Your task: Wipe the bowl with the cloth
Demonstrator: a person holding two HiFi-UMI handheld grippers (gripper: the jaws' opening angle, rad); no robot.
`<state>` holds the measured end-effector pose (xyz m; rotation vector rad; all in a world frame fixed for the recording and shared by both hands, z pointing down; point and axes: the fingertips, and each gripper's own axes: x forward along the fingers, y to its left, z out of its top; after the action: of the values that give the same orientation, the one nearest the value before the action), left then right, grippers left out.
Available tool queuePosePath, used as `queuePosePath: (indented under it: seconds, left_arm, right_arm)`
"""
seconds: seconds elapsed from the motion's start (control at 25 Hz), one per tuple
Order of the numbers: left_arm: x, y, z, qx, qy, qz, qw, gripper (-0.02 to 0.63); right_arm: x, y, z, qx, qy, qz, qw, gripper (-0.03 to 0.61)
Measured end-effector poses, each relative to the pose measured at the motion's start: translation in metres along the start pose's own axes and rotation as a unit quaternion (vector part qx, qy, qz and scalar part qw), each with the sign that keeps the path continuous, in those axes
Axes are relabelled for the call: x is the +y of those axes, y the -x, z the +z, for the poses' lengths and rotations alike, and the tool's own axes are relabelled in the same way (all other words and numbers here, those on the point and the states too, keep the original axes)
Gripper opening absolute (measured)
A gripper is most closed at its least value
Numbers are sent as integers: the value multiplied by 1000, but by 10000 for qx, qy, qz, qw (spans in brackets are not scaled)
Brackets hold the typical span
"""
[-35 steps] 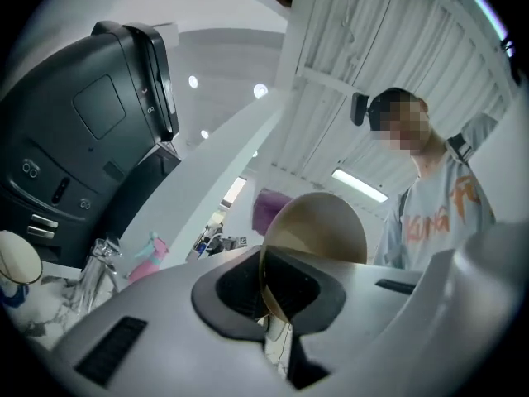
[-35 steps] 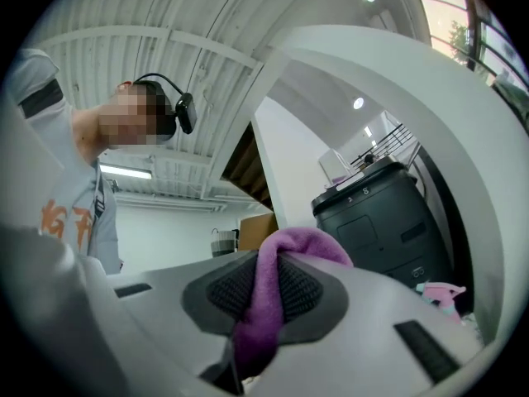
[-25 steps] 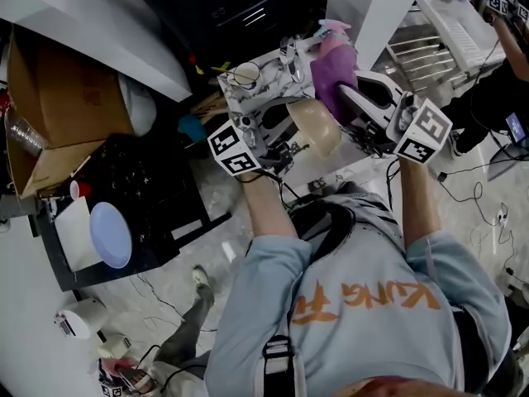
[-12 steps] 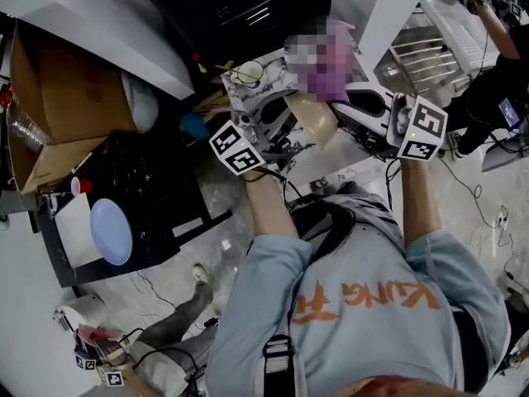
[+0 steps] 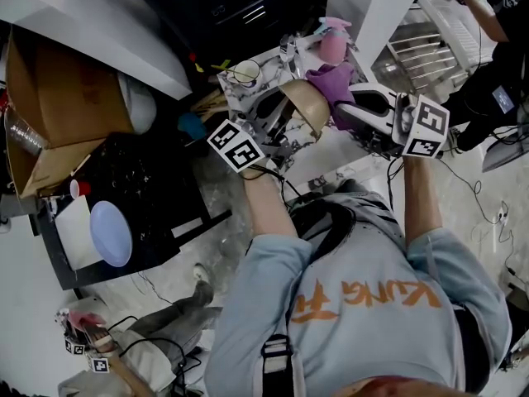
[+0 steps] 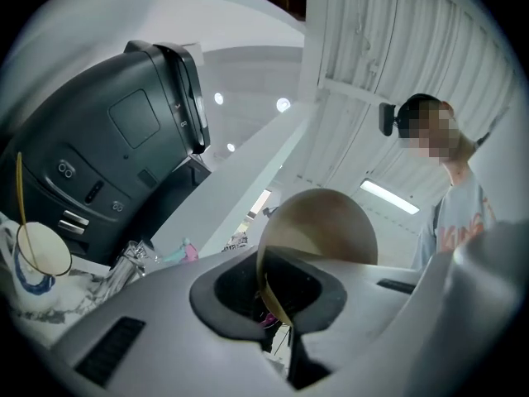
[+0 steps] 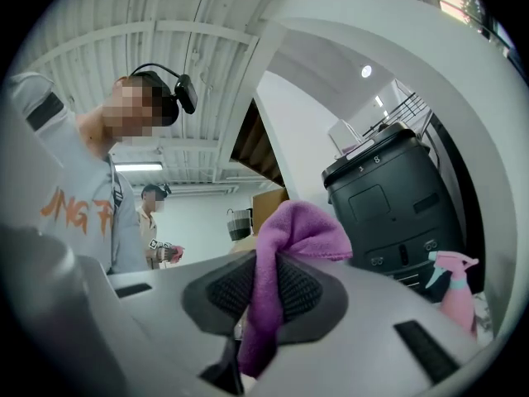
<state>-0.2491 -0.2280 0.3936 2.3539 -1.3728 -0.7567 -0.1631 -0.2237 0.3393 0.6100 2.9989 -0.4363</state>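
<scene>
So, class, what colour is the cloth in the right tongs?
The cloth is purple, clearest in the right gripper view.

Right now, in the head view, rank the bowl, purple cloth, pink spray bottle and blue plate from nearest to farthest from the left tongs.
1. bowl, clamped in the left tongs.
2. purple cloth, just right of the bowl, in the right tongs.
3. pink spray bottle, beyond the cloth, toward the top.
4. blue plate, far off at the lower left.
</scene>
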Motion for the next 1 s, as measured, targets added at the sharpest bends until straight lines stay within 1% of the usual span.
queuePosePath:
  seconds: [0.12, 0.2, 0.28, 0.36, 0.44, 0.56, 0.68, 0.76, 0.88, 1.0]
  left_arm:
    - [14, 0, -14, 325, 125, 372, 9987, 28]
    - [22, 0, -22, 554, 167, 596, 9965, 28]
    - [27, 0, -27, 729, 191, 733, 9945, 28]
    - [34, 1, -31, 819, 278, 890, 9923, 27]
    - [40, 4, -35, 879, 376, 1066, 9897, 26]
    - [47, 6, -36, 965, 378, 1288, 9862, 27]
    - [53, 7, -34, 1103, 180, 1552, 9815, 26]
    - [58, 8, -33, 1238, -29, 1790, 9760, 26]
    - [65, 10, -25, 1440, -436, 2187, 9641, 28]
    - [69, 7, -11, 1531, -898, 2581, 9497, 26]
  right_arm:
    - [-14, 13, 8, -246, -60, -329, 9991, 74]
    - [-26, 21, 14, -464, -80, -647, 9968, 74]
    - [-43, 29, 18, -551, 53, -1238, 9908, 74]
    - [-60, 37, 19, -587, 171, -1817, 9815, 75]
    - [-67, 43, 21, -651, 233, -2138, 9744, 74]
    - [-73, 47, 24, -649, 350, -2423, 9674, 74]
    - [-80, 49, 21, -552, 440, -2690, 9606, 75]
    - [-85, 51, 19, -481, 486, -2891, 9549, 74]
    - [-91, 53, 17, -339, 591, -3191, 9453, 75]
    - [-95, 53, 16, -240, 666, -3408, 9375, 75]
